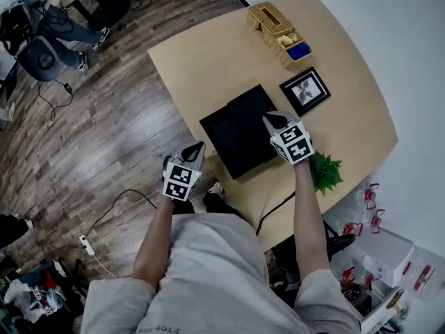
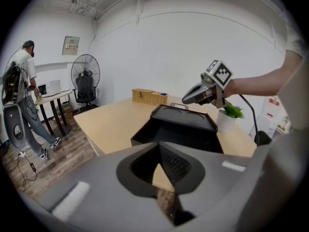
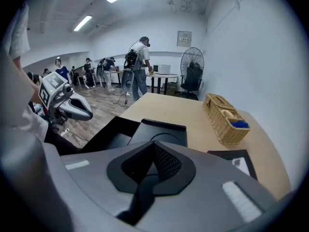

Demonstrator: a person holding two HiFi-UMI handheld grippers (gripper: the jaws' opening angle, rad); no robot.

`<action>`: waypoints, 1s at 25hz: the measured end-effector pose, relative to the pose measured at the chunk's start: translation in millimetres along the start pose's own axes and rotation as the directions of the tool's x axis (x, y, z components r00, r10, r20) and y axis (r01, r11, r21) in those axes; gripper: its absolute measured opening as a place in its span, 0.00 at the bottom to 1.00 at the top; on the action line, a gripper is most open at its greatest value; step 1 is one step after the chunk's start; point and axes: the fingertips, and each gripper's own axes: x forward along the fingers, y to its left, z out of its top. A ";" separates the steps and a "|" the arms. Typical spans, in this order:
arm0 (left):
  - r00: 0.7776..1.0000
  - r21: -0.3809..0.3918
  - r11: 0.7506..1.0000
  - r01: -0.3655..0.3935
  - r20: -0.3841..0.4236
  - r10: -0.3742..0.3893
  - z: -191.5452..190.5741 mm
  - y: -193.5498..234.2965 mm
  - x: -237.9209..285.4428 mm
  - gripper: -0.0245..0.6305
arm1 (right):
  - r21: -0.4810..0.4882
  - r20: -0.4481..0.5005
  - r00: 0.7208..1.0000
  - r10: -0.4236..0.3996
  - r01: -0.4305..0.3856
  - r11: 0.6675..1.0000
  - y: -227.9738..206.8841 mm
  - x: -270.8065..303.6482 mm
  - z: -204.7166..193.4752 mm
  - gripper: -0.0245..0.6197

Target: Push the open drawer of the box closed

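Matte black box (image 1: 252,106), square drawer (image 1: 224,136) open toward the wooden desk's (image 1: 201,61) near edge; wicker basket (image 1: 277,24) beyond. My left gripper (image 1: 200,147) and right gripper (image 1: 272,121) are pinched together, empty.

On the table (image 1: 201,61) the box (image 1: 254,110) stands in the middle, its drawer (image 1: 222,141) open leftward; the frame (image 1: 305,90) lies right of it, the basket (image 1: 278,25) behind, the plant (image 1: 325,171) nearer, at right

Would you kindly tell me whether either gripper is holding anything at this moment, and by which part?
Nothing is held: the left gripper and right gripper both have jaws together and empty, near the black box.
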 end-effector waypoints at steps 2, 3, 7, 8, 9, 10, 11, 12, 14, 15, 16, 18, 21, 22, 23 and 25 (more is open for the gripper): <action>1.000 0.000 1.000 0.000 -0.006 0.000 -6.0 -1.9 3.1 0.12 | 0.068 0.012 1.000 0.024 -0.025 0.997 5.3 10.8 -7.0 0.04; 1.000 -0.001 1.000 0.000 -0.015 0.000 -10.2 -3.8 4.8 0.12 | 0.102 0.016 0.999 0.032 -0.034 0.994 6.8 16.0 -11.1 0.04; 0.997 0.016 1.000 0.013 -0.071 -0.012 -31.6 -14.1 9.8 0.12 | 0.197 0.009 0.999 0.031 -0.032 0.980 7.7 30.4 -28.2 0.04; 0.996 0.024 1.000 0.019 -0.084 -0.017 -36.9 -16.1 10.6 0.12 | 0.213 0.010 1.000 0.022 -0.023 0.977 6.9 32.3 -30.4 0.04; 0.995 0.031 0.999 0.026 -0.094 -0.023 -41.4 -17.9 11.1 0.12 | 0.222 0.010 1.000 0.010 -0.012 0.975 6.2 33.7 -32.0 0.04; 0.995 0.037 0.999 0.035 -0.099 -0.031 -45.0 -19.8 11.4 0.12 | 0.222 0.010 1.000 -0.004 0.002 0.975 6.1 34.4 -33.0 0.04; 0.994 0.041 0.998 0.043 -0.103 -0.038 -48.1 -22.2 11.4 0.12 | 0.215 0.008 1.000 -0.017 0.015 0.976 6.9 34.7 -33.6 0.04; 0.993 0.044 0.998 0.049 -0.111 -0.044 -51.7 -25.1 11.0 0.12 | 0.202 0.005 1.000 -0.028 0.026 0.979 8.3 34.8 -34.3 0.04; 0.989 0.051 0.997 0.060 -0.135 -0.053 -58.8 -31.2 11.3 0.12 | 0.170 0.001 0.999 -0.046 0.045 0.984 9.9 35.3 -34.2 0.04; 0.988 0.058 0.996 0.065 -0.143 -0.057 -61.3 -33.5 12.6 0.12 | 0.159 0.002 0.999 -0.052 0.051 0.986 9.6 35.8 -33.3 0.04; 0.987 0.065 0.995 0.072 -0.150 -0.061 -63.2 -35.5 14.1 0.12 | 0.153 0.004 0.999 -0.055 0.053 0.987 8.9 36.4 -32.5 0.04; 0.984 0.078 0.993 0.088 -0.162 -0.074 -67.4 -39.5 15.8 0.12 | 0.154 0.004 0.998 -0.055 0.053 0.987 8.9 36.9 -32.9 0.04; 0.981 0.088 0.990 0.107 -0.171 -0.091 -71.3 -42.3 17.1 0.12 | 0.158 0.003 0.999 -0.053 0.052 0.986 10.9 37.1 -34.6 0.04; 0.980 0.091 0.990 0.112 -0.172 -0.095 -71.3 -42.8 17.7 0.12 | 0.158 0.003 0.999 -0.053 0.052 0.986 11.1 37.0 -34.8 0.04; 0.980 0.093 0.989 0.117 -0.174 -0.099 -71.1 -43.8 18.6 0.12 | 0.158 0.003 0.999 -0.053 0.052 0.986 11.1 36.7 -34.9 0.04; 0.978 0.098 0.987 0.125 -0.182 -0.105 -70.8 -45.9 20.8 0.12 | 0.157 0.004 0.999 -0.054 0.052 0.986 10.4 36.0 -34.5 0.04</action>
